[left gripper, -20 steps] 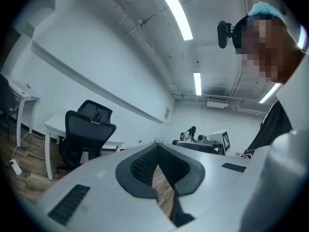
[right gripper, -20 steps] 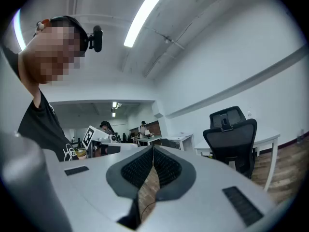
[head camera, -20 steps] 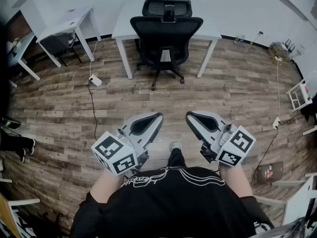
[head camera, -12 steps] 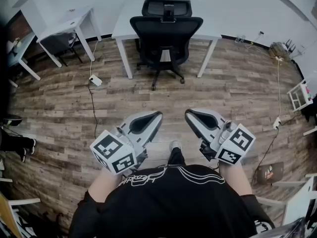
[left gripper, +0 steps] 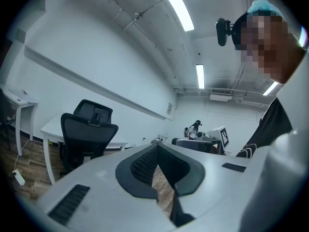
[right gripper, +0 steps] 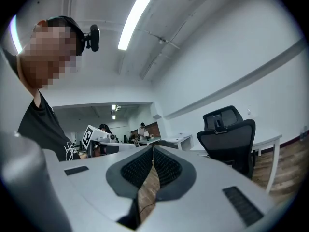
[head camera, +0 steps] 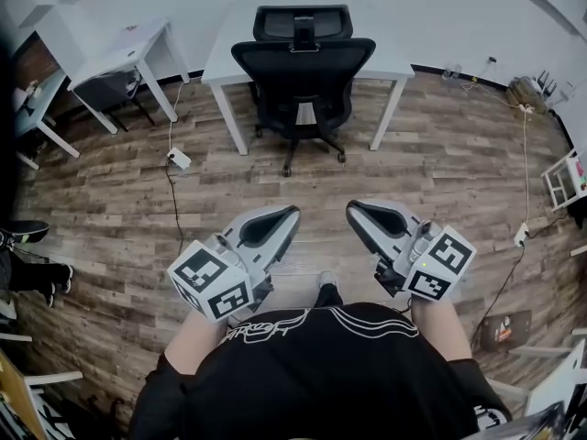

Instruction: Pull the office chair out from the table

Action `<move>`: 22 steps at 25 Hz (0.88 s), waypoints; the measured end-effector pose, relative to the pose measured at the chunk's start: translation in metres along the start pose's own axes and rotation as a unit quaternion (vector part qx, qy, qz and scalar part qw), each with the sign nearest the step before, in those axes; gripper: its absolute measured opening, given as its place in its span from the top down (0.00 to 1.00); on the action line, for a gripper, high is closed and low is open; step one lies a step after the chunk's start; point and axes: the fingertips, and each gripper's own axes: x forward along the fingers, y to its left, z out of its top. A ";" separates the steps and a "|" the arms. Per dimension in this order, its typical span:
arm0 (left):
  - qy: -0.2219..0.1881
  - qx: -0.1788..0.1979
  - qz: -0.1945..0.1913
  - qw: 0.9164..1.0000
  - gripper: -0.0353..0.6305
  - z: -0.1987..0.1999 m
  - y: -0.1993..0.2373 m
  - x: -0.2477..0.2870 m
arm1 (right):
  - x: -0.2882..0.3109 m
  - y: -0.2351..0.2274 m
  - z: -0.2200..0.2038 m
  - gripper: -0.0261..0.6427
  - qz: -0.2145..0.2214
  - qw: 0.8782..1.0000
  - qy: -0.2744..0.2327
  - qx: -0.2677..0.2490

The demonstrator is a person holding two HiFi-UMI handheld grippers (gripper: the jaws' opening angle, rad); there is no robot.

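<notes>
Both tongs [head camera: 293, 213] [head camera: 351, 209] shut, chair [head camera: 303, 67] ahead, seemingly tucked

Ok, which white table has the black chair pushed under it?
The wide white table in the middle, by the far wall. The black office chair sits tucked between its legs. The smaller table to its left stands apart from the chair.

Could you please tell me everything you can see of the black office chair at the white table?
The office chair is black, with a wide mesh-looking backrest, a separate headrest on top and a star base on casters. It stands upright on the wood floor, pushed in between the legs of the white table, its back toward the person. Only the floor visibly touches it; its seat is hidden.
</notes>
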 end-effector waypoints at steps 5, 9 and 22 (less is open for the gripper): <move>0.013 -0.011 0.008 1.000 0.94 0.002 0.032 0.054 | 0.005 -0.063 0.001 0.90 -0.041 0.997 0.031 -0.064; 0.025 -0.042 0.022 0.999 0.94 0.005 0.060 0.101 | -0.005 -0.120 0.007 0.90 -0.087 0.991 0.042 -0.093; 0.054 -0.073 0.048 0.995 0.94 0.002 0.097 0.166 | -0.015 -0.201 0.033 0.90 -0.094 0.992 0.024 -0.084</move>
